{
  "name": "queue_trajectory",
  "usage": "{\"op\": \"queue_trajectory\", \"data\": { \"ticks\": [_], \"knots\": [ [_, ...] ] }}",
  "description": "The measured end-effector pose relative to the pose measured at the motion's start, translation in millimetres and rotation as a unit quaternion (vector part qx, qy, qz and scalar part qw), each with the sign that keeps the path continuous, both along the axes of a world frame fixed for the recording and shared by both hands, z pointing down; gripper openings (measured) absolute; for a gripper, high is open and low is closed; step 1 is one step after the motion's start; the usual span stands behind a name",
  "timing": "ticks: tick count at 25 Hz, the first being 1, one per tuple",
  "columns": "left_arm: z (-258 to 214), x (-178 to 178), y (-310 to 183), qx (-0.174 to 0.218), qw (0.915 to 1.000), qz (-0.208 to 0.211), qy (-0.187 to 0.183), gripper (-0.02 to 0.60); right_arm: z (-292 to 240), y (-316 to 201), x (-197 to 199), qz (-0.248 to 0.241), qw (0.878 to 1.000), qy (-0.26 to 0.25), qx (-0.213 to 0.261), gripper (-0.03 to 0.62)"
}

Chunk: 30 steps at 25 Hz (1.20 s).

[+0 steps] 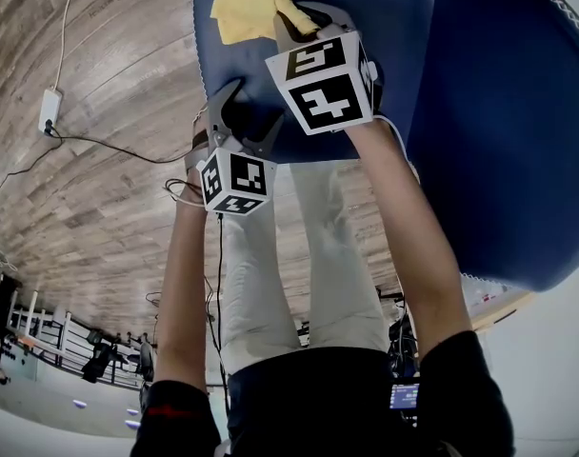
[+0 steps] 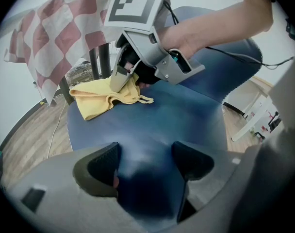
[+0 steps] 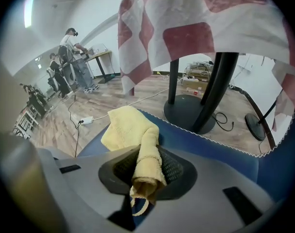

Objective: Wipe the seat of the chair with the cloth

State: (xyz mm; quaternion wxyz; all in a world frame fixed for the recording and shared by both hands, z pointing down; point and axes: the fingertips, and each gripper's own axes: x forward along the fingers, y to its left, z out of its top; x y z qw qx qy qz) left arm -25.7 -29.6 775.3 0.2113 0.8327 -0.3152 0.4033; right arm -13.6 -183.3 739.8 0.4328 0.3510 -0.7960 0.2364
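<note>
Jaws of the left gripper (image 2: 145, 161) stand wide apart with nothing between them, at the near edge of the blue seat (image 2: 162, 125); whether they touch it I cannot tell. Farther in, the right gripper (image 3: 147, 171) has its jaws closed on a rolled fold of the cloth (image 3: 125, 127). A hemmed end and a small loop poke out behind the jaws, and the rest spreads ahead on the seat toward its far left corner, close to the white-stitched edge. Beyond the seat stands a black pedestal (image 3: 210, 86) under a red-and-white checked cover (image 3: 196, 28).

Risk, as I judge it, lies in the grip — only one narrow fold is pinched, so a firm drag across the fabric could pull it free and leave the cloth behind. The loose part is bunched, not flat, so a stroke would likely clean only a thin track or roll the cloth up further. It also sits near the far edge — a push that way could send it over onto the floor (image 3: 89, 106). With the left gripper idle, nothing steadies the seat if it shifts under pressure.

Cloth is pale yellow, soft and nubby like towelling, crumpled into a loose heap.
</note>
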Motion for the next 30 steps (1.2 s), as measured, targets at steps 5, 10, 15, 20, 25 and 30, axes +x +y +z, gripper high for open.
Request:
{"op": "queue_trajectory", "data": {
  "ticks": [5, 10, 15, 20, 25, 30],
  "knots": [
    [1, -1, 0, 0.000, 1.0000, -0.001, 0.000, 0.359, 3, -5, 25, 0.035, 0.999, -0.004, -0.009, 0.060],
    [0, 0, 0, 0.001, 1.0000, -0.001, 0.000, 0.359, 1, -8, 45, 0.047, 0.999, 0.001, -0.006, 0.060],
    [0, -1, -1, 0.001, 1.0000, -0.001, 0.001, 0.359, 0, -12, 67, 0.064, 0.998, 0.014, 0.000, 0.061],
    [2, -1, -1, 0.000, 1.0000, -0.002, -0.001, 0.359, 1, -16, 95, 0.081, 0.996, 0.032, 0.005, 0.061],
    [4, -4, 0, -0.001, 1.0000, -0.001, -0.001, 0.359, 2, -19, 128, 0.106, 0.993, 0.057, 0.008, 0.061],
    [4, -5, 0, -0.002, 1.0000, -0.001, -0.002, 0.359, 1, -21, 162, 0.144, 0.987, 0.075, 0.006, 0.061]
  ]
}}
